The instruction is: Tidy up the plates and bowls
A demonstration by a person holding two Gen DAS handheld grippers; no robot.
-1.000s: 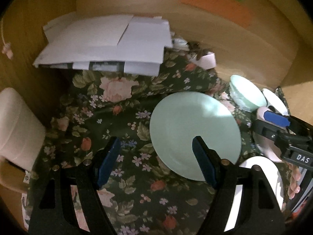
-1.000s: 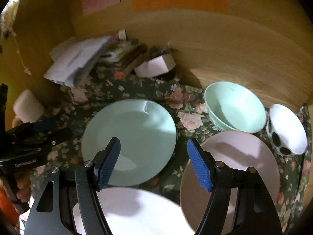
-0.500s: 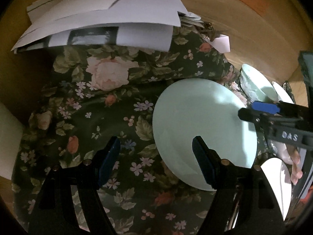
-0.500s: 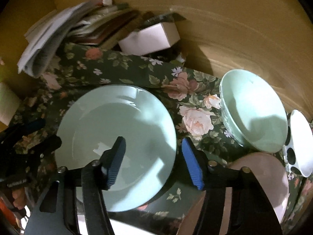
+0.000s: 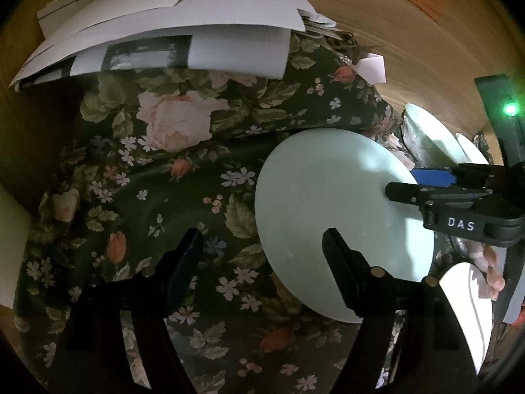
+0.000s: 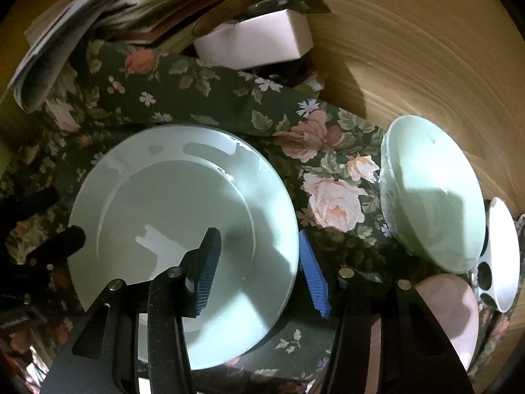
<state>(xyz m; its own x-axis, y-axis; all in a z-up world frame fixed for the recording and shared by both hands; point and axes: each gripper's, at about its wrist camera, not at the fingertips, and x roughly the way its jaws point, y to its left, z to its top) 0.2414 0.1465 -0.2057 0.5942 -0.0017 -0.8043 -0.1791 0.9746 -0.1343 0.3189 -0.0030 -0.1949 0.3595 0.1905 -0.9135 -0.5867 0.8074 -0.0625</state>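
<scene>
Both tools are looking like matte black plastic builds with cut-out triangular windows in the arms. The right tool [image 6: 259, 269] is wearing bright blue ribbed pads [image 6: 313, 275] on its fingers, and small round silver screw heads [image 6: 345, 273] are sitting at the knuckles. From the left wrist view, the same tool's side is showing white "DAS" lettering [image 5: 461, 223], and a green light [image 5: 510, 109] is glowing on the dark upright part behind it. The left tool [image 5: 262, 252] is looking darker, its pads [image 5: 188, 256] reading as navy in the dim light, with the same silver screws [image 5: 377, 272].
</scene>
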